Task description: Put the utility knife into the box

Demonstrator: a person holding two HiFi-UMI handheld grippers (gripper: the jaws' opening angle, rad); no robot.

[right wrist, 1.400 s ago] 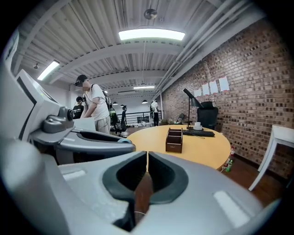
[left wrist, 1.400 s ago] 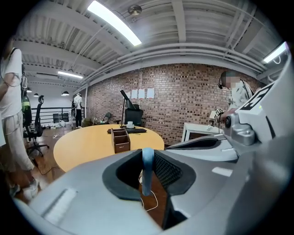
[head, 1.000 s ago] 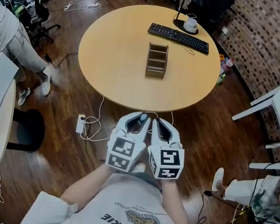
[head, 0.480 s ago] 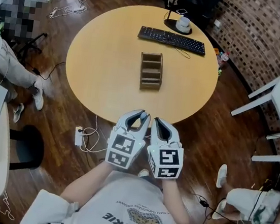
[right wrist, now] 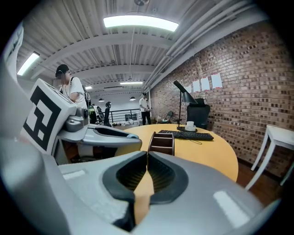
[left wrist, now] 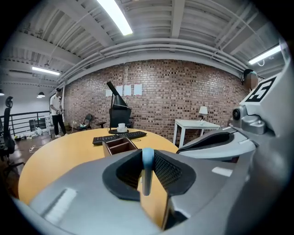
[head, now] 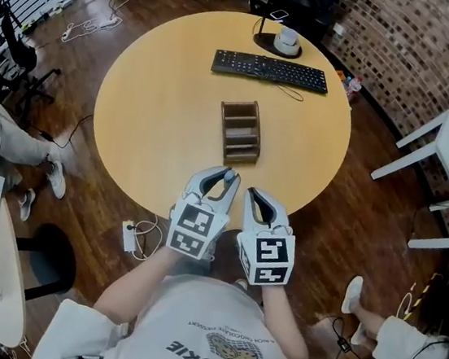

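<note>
The left gripper [head: 224, 175] pinched the light-blue utility knife [left wrist: 147, 169] between its jaws. The right gripper [head: 253, 195] was pressed together, empty. The box [head: 241, 131], at frame centre, had narrow compartments, so the knife could catch a divider or slip.

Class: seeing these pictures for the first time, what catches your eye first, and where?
Two marker-cubed grippers side by side over the round table's near edge: the left gripper grips a slim blue knife, the right gripper is shut, empty. Just beyond, mid-table, stands the open wooden box; a black keyboard lies at the far edge.
</note>
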